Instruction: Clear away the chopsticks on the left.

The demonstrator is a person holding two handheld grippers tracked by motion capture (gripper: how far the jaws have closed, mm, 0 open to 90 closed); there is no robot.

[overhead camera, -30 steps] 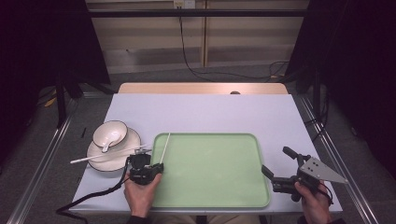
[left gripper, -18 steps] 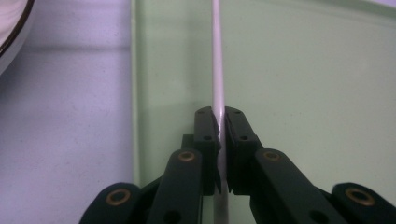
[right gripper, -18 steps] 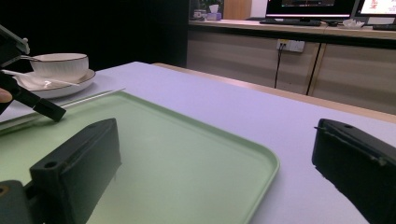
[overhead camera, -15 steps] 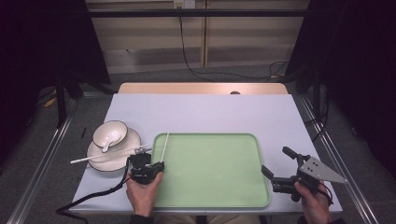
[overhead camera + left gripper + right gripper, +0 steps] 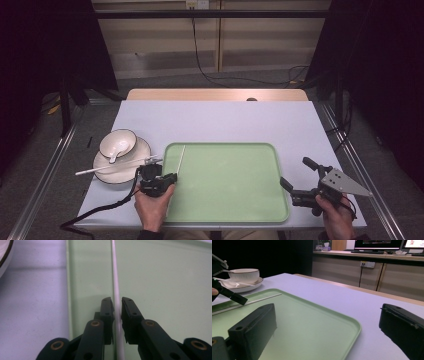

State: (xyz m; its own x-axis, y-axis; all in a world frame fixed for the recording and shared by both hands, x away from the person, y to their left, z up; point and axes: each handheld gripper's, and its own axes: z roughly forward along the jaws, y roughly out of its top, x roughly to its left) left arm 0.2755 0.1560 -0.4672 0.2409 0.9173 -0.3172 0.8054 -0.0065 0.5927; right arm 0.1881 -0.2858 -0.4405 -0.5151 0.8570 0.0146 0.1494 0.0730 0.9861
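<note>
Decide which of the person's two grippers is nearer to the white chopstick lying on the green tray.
Left. The left gripper has its jaws on either side of the chopstick at the tray's left edge. The right gripper hangs wide open off the tray's right edge, far from it.

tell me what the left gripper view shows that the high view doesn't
Left gripper view: close up, the left hand-held gripper straddles a white chopstick with a thin gap beside it. Its jaws have just been opening, and the stick lies flat near the rim.

High view: a bowl with a spoon on a plate, a second chopstick across the plate, and the right hand-held gripper open at the table's right.

Both: the green tray, that chopstick and the left hand-held gripper.
</note>
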